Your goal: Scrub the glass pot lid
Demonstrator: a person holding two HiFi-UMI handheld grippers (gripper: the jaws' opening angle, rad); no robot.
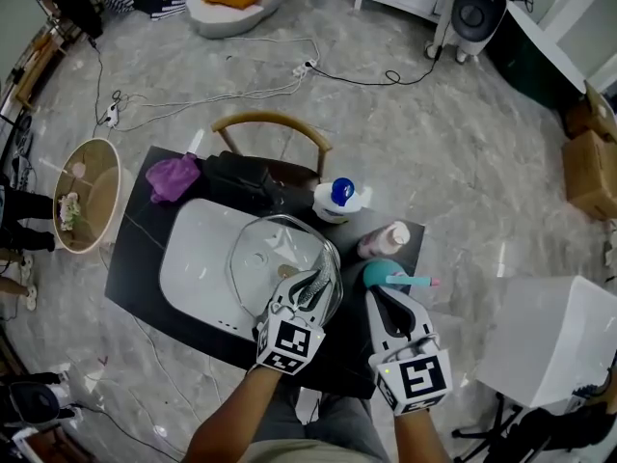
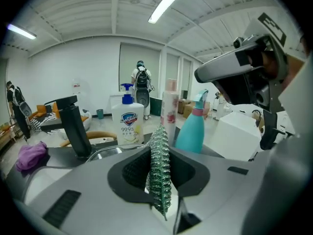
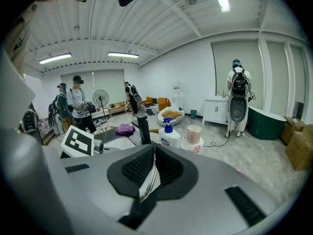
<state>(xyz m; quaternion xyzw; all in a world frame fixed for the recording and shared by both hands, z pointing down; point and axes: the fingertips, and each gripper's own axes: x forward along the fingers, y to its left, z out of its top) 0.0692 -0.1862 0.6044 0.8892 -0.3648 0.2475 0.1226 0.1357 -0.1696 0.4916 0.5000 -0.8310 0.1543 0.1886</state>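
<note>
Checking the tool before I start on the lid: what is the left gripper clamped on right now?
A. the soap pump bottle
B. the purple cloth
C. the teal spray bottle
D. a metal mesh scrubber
D: in its own view, the left gripper has its jaws closed on a crinkled metal mesh scrubber that stands between them.

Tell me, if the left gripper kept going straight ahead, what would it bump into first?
Probably the tall pink-and-white bottle, right behind the steel scrubber its fingers hold; the soap dispenser stands just left of that line. Depth is hard to judge.
</note>
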